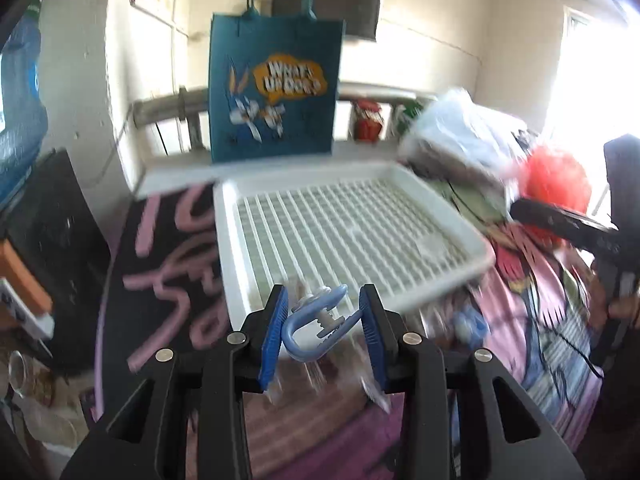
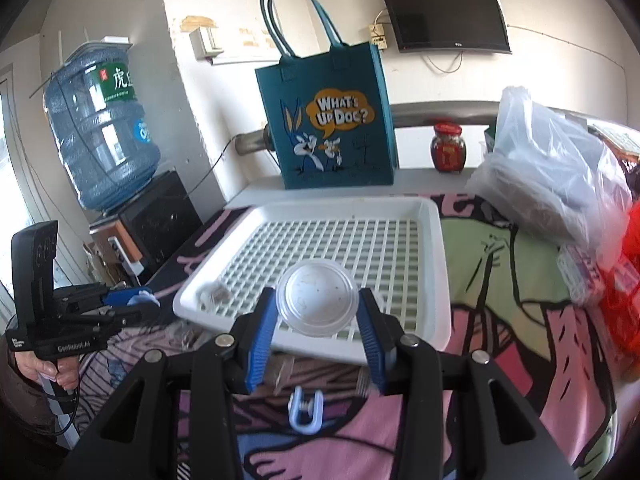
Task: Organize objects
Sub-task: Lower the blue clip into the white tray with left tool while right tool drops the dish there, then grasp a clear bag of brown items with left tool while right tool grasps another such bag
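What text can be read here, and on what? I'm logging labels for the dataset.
"WHAT'S UP DOC?" on the teal tote bag.
"GenRobot.AI" on the left tongs, along the black body.
"虎" on the green label of the water jug; the characters after it are cut off and the blue sticker is too blurred.
The red jar label is too small to read.
The TV logo is too small to read.

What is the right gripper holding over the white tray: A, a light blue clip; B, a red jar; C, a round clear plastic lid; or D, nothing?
C: in the right wrist view the right gripper is closed on a round clear plastic lid above the near edge of the white tray.
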The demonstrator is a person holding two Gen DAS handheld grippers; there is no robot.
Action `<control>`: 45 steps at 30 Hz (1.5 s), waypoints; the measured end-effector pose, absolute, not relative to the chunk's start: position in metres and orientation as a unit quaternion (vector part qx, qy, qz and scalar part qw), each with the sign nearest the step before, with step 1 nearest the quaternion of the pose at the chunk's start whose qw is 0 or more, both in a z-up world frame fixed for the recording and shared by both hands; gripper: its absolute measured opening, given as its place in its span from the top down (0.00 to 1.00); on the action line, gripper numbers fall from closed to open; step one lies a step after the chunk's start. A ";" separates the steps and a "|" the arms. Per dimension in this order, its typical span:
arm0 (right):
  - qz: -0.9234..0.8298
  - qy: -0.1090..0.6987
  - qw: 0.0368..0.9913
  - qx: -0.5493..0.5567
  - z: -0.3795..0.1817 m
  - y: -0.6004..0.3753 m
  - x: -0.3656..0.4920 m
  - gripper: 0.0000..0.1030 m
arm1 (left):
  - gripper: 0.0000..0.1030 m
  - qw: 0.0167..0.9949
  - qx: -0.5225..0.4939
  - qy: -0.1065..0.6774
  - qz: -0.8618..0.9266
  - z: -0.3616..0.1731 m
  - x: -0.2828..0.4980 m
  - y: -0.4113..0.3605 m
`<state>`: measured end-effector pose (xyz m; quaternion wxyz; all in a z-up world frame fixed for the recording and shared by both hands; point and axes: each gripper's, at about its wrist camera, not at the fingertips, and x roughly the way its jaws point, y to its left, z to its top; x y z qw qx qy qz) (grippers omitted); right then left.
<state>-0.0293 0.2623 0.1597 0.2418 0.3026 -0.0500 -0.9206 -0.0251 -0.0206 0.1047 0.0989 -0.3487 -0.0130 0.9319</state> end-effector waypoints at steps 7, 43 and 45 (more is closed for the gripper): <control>-0.918 -0.052 0.226 0.323 0.167 0.259 -0.075 0.62 | 0.65 0.073 -0.360 -0.048 0.929 0.094 -0.089 -0.026; -0.942 -0.050 0.218 0.250 0.190 0.289 0.004 0.37 | 0.08 0.041 -0.326 -0.044 0.943 0.085 -0.005 -0.053; -0.941 -0.036 0.204 0.268 0.175 0.287 0.005 0.37 | 0.08 0.034 -0.344 -0.040 0.938 0.069 -0.001 -0.054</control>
